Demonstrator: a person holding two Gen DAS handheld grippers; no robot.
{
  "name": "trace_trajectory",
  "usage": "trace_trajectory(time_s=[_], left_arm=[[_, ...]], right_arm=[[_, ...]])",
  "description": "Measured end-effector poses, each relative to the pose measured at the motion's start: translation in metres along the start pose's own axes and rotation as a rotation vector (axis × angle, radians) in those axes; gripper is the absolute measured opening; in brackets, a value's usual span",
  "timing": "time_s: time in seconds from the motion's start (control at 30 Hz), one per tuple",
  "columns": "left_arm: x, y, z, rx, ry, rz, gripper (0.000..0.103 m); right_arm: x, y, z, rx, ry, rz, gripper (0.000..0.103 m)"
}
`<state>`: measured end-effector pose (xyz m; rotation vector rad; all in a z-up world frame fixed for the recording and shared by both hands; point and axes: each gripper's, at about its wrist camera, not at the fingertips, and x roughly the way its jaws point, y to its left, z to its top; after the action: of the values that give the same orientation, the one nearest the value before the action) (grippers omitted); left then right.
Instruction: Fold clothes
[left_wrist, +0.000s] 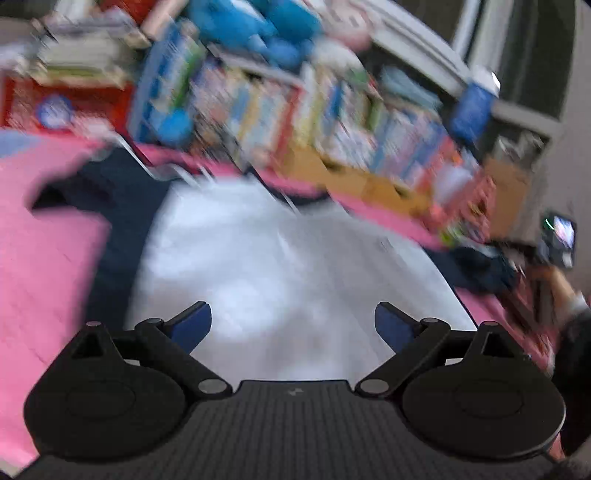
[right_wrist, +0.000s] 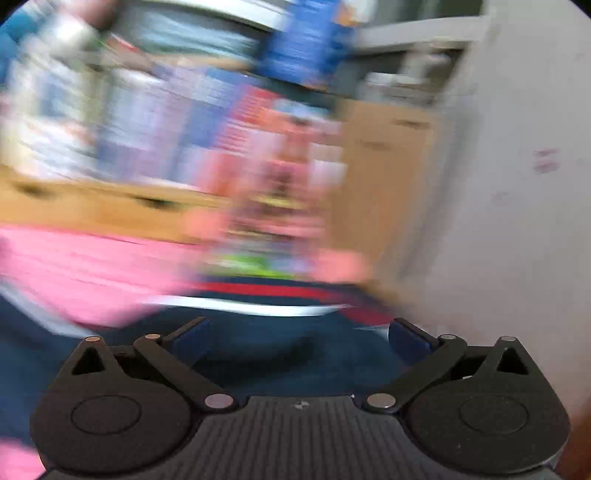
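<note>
Blurred bookshelf (left_wrist: 332, 122) w/ blue plush toy (left_wrist: 266, 29); pink mat (left_wrist: 44, 258).

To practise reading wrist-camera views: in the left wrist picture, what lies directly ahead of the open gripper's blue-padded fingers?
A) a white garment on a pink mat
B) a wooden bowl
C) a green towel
A: beyond the left gripper, a white garment lies on the pink mat.

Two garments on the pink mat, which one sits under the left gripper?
The white garment: the open left gripper hovers over its pale cloth. The navy garment, with red and white stripes, lies under the right gripper.
</note>
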<state>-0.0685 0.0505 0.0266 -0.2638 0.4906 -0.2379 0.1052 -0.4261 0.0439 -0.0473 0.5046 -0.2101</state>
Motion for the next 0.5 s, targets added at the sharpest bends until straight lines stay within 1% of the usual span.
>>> trace_trajectory(time_s=[0.07, 0.1, 0.13, 0.17, 0.23, 0.3, 0.37, 0.4, 0.47, 0.5], left_arm=[[0.001, 0.015, 0.016, 0.036, -0.039, 0.141, 0.097], [0.006, 0.023, 0.024, 0.065, -0.062, 0.216, 0.097], [0.012, 0.031, 0.030, 0.094, -0.080, 0.274, 0.098], [0.020, 0.040, 0.036, 0.118, -0.090, 0.314, 0.099], [0.036, 0.061, 0.047, 0.132, -0.074, 0.360, 0.099], [0.054, 0.086, 0.055, 0.064, -0.037, 0.403, 0.099], [0.065, 0.114, 0.059, -0.096, -0.023, 0.404, 0.099], [0.068, 0.131, 0.059, -0.203, -0.033, 0.395, 0.099], [0.068, 0.161, 0.056, -0.427, -0.092, 0.399, 0.099], [0.069, 0.174, 0.052, -0.540, -0.121, 0.408, 0.099]], right_arm=[[-0.010, 0.038, -0.001, 0.054, 0.021, 0.276, 0.103], [-0.013, 0.058, -0.001, 0.056, 0.045, 0.375, 0.103], [-0.012, 0.086, -0.001, 0.045, 0.077, 0.465, 0.103], [-0.012, 0.115, 0.000, 0.027, 0.107, 0.535, 0.103], [-0.012, 0.168, 0.000, -0.017, 0.136, 0.627, 0.103], [-0.018, 0.211, -0.005, -0.061, 0.139, 0.670, 0.103], [-0.018, 0.240, -0.016, -0.131, 0.130, 0.660, 0.103], [-0.019, 0.249, -0.023, -0.178, 0.124, 0.635, 0.103], [-0.015, 0.262, -0.026, -0.250, 0.144, 0.588, 0.103], [-0.017, 0.262, -0.026, -0.252, 0.142, 0.585, 0.103]])
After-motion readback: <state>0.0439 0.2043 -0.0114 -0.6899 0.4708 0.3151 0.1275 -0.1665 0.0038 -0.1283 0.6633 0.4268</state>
